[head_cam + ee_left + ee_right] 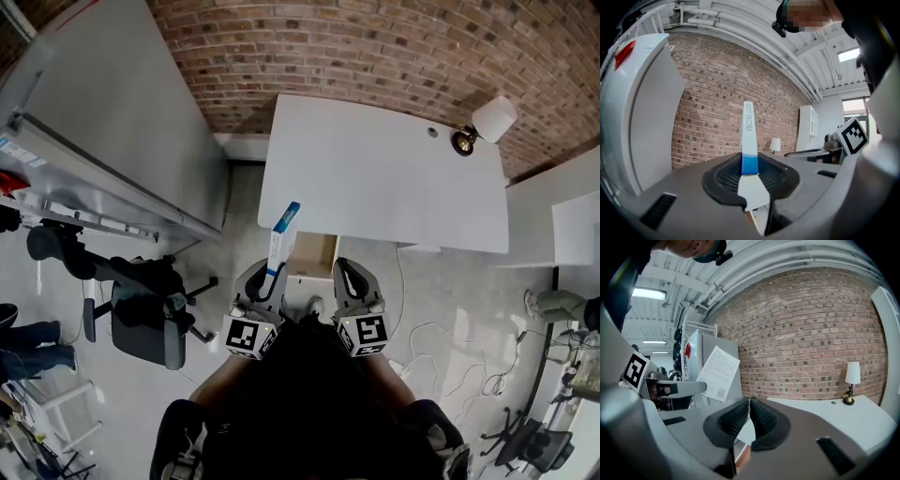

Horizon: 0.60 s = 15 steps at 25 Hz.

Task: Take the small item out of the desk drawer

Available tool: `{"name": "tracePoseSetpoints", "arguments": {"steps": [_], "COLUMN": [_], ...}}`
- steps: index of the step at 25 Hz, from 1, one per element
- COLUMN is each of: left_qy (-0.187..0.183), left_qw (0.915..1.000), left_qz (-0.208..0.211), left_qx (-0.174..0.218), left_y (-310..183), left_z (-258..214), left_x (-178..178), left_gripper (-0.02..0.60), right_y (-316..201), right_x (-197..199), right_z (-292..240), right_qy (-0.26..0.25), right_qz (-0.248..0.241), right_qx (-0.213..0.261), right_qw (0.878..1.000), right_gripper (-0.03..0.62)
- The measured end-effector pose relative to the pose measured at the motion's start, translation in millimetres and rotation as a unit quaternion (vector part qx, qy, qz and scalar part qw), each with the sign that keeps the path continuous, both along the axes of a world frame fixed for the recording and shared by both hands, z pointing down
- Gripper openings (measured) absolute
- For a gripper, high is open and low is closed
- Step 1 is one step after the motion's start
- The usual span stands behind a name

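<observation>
My left gripper (271,275) is shut on a thin white box with a blue band (284,232), holding it upright in front of the desk's near edge. In the left gripper view the box (749,133) stands on edge between the pads, with the gripper (750,177) clamped on its lower part. The open wooden drawer (313,255) shows under the white desk (384,173), between the two grippers. My right gripper (346,274) sits to the right of the drawer. In the right gripper view its jaws (749,414) are shut with nothing between them, and the box's printed side (718,373) shows at left.
A small lamp (489,122) stands on the desk's far right corner by the brick wall. A black office chair (142,309) is on the floor at left, below a large white panel (103,122). Cables (450,349) trail over the floor at right.
</observation>
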<state>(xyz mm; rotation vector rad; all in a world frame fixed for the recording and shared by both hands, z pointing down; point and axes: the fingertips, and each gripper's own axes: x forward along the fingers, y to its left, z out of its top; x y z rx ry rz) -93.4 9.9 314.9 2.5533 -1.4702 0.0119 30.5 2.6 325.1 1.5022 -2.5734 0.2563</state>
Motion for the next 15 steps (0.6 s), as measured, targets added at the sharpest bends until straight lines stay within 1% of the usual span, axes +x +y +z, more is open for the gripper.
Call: {"name": "tracePoseSetpoints", "arguments": {"steps": [8,15], "left_qy": [0.004,0.007], "left_qw": [1.0,1.0], "left_qz": [-0.002,-0.004], "left_qx": [-0.005,0.0], "left_y": [1.6,2.0], "left_z": [1.7,3.1], "left_x": [0.6,2.6], "left_gripper": [0.091,0.091], "right_y": [1.2,2.5], "right_x": [1.7,2.7], "right_z": [-1.1,0.6], "right_qy": [0.001,0.0], "right_qz": [0.003,0.001], "right_qx": [0.001,0.003], "right_qw": [1.0,1.0], "right_gripper": [0.034,0.034]}}
